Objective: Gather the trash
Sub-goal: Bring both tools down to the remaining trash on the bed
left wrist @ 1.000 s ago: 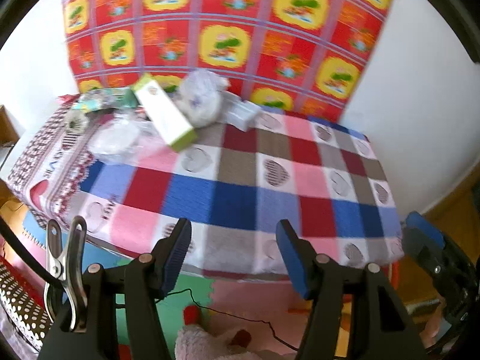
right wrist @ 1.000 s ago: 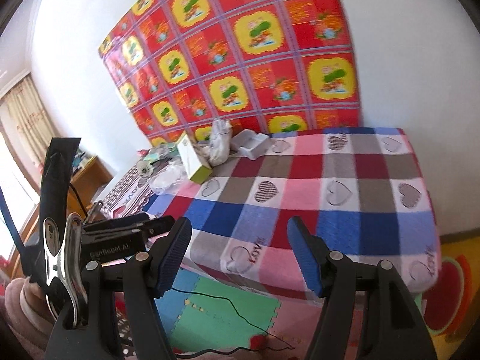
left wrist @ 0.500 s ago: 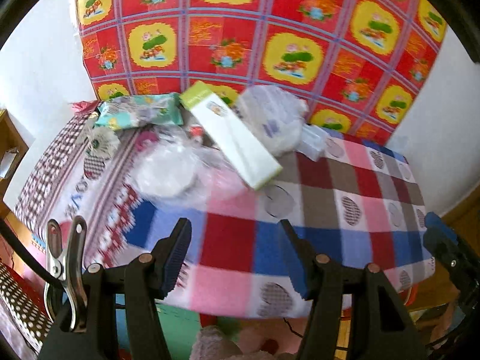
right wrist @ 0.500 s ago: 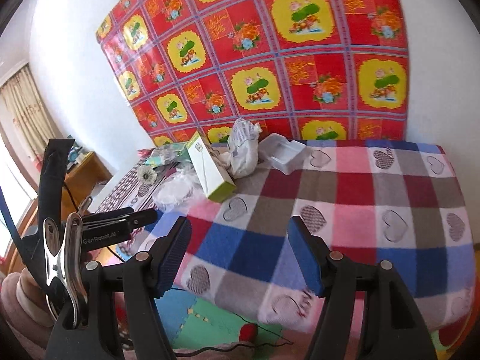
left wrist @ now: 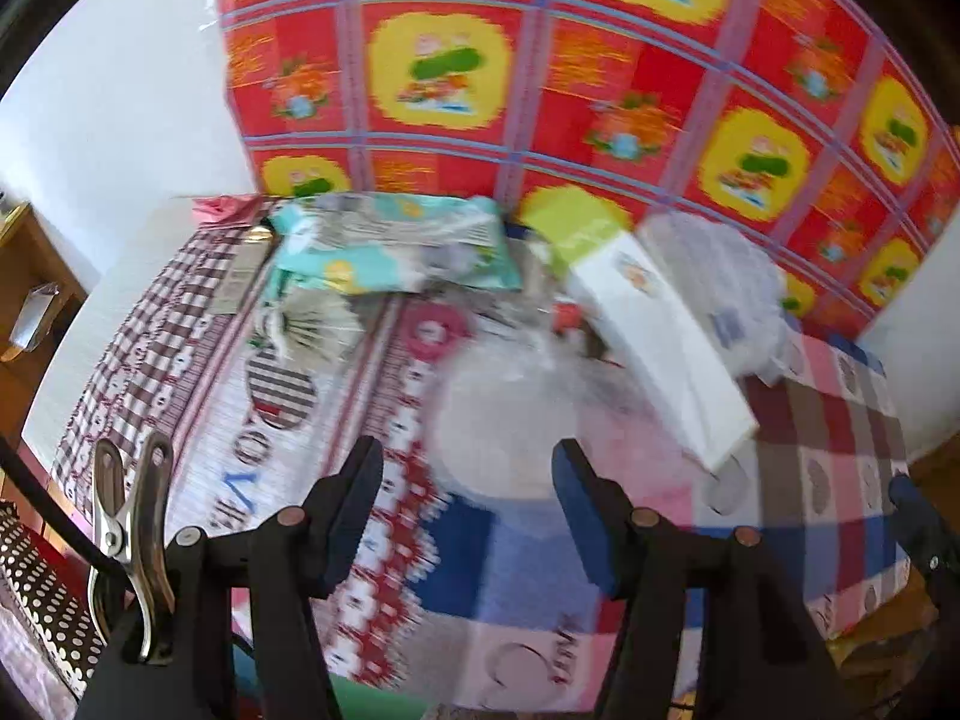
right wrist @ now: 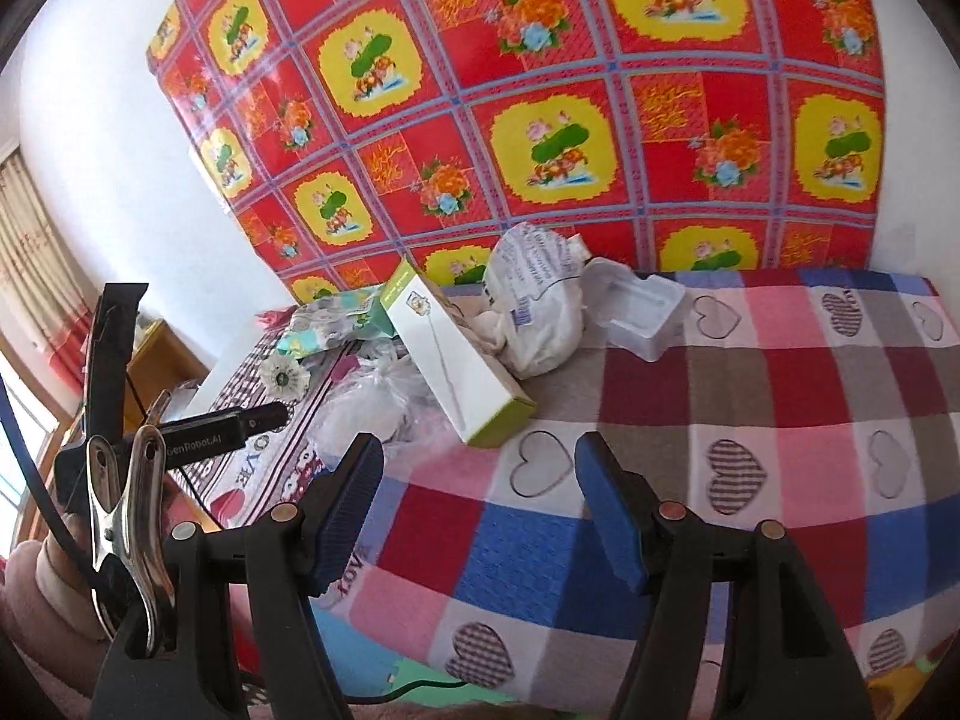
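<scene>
Checkered table (right wrist: pixel 780 408) holds trash upper left: white-green box (right wrist: pixel 456 360), crumpled bag (right wrist: pixel 540 312); left gripper (left wrist: pixel 468 510) and right gripper (right wrist: pixel 477 507) jaws apart, empty.

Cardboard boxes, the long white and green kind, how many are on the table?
1. The box lies tilted on the trash pile at the table's far left, beside the white plastic bag. More could be hidden under the pile.

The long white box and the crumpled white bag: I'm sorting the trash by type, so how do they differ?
The long white box is rigid and straight-edged with green ends; the crumpled white bag is soft, wrinkled and printed with blue text. The box lies stretched out at a slant toward the table's front; the bag sits bunched in a heap behind it. Both rest on the checked tablecloth near the wall, held by neither pair of tongs.
</scene>
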